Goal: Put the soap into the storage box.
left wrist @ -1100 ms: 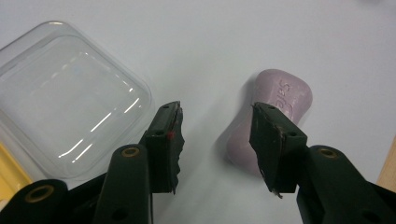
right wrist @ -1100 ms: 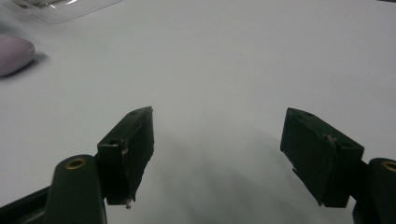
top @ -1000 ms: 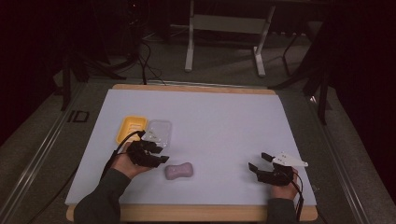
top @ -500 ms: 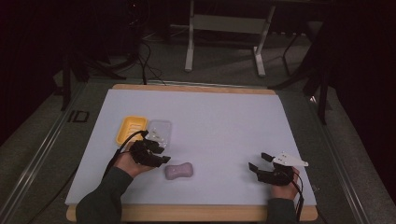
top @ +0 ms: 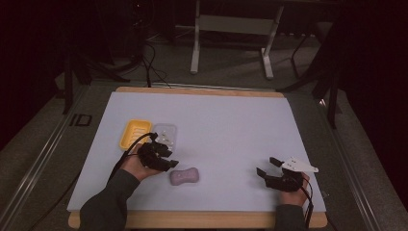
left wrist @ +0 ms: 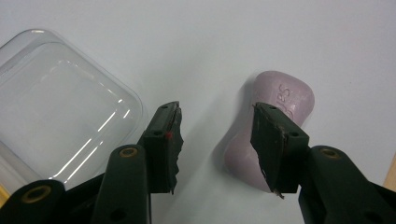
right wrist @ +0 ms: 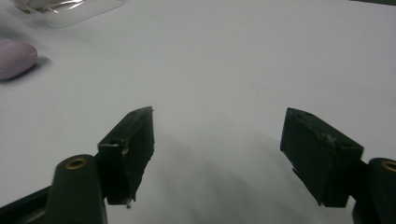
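Soap [top: 184, 176]: a pale purple bar with a pinched waist, lying flat on the white mat [top: 231, 125] near its front edge, left of centre; raised lettering is showing on its top in the left gripper view [left wrist: 275, 126], too small to read.
Left gripper [top: 166, 161]: hovering just left of the soap, jaws standing apart with nothing between them; in its own view [left wrist: 217, 140] one jaw is sitting in front of the soap's edge and the other over bare mat. Whether a jaw is touching the soap, I cannot tell.
Clear lid [top: 164, 134]: lying on the mat behind and left of the soap, just beyond the left gripper; in the left gripper view [left wrist: 56, 107] it is showing as a shallow see-through tray with rounded corners.
Yellow dish [top: 134, 133]: sitting right beside the lid, on the side away from the soap.
Right gripper [top: 267, 167]: resting low over the mat well to the right of the soap, jaws spread wide and holding nothing [right wrist: 217, 154]; the soap is lying far off at the upper left of its view [right wrist: 16, 57].
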### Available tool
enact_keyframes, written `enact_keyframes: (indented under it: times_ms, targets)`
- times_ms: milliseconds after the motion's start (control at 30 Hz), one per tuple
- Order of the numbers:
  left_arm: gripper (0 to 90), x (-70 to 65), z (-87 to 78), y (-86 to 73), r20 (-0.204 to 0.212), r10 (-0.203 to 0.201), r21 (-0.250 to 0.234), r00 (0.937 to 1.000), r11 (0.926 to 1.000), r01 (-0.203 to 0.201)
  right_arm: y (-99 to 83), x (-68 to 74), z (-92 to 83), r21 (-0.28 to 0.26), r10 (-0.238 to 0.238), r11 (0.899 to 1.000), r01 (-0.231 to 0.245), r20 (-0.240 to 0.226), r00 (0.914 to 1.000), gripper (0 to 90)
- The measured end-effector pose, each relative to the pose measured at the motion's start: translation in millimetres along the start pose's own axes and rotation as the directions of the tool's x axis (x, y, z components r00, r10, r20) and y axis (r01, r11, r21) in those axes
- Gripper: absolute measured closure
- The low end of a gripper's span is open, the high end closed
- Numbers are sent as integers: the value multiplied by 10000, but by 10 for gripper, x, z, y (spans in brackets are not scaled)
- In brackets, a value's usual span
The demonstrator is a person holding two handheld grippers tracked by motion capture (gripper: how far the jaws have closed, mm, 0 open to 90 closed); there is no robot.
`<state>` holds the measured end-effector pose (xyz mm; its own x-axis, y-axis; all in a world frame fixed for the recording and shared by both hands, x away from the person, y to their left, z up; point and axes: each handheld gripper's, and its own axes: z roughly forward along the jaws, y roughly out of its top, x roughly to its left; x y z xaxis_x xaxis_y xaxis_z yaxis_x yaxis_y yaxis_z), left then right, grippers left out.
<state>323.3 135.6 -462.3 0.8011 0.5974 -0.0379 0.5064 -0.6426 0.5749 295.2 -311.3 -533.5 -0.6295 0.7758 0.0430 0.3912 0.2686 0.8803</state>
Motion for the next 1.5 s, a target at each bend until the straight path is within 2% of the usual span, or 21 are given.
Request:
enact_keyframes:
  times_ms: [233,367,467,533,767,1133,1433,1500]
  targets:
    - [529,-14,-5,58,-100,291,251,9995,9993,-288,-1,-2,-4,-34,23,10000,-23,31,10000,232]
    - [529,-20,-5,110,-18,384,224,9993,9990,-383,-3,-3,-6,-91,39,10000,-39,39,10000,232]
    - [529,-40,22,136,-31,541,408,9985,9977,-540,-2,-5,-6,-62,87,9999,-87,73,9999,220]
    - [529,-47,23,157,139,628,402,9979,9972,-633,-2,-6,-6,-71,104,9999,-103,53,9999,211]
    - [528,-76,32,225,205,987,625,9949,9930,-998,2,-2,4,44,27,10000,-27,51,10000,210]
    - [523,-101,99,256,660,1181,697,9908,9900,-1226,7,2,20,190,-30,9998,29,69,10000,210]
    - [510,-170,137,342,749,1594,986,9844,9811,-1664,7,1,19,172,6,9999,-7,47,10000,210]
    - [506,-184,145,367,799,1744,1129,9814,9767,-1827,6,0,18,165,-3,9999,3,48,10000,210]
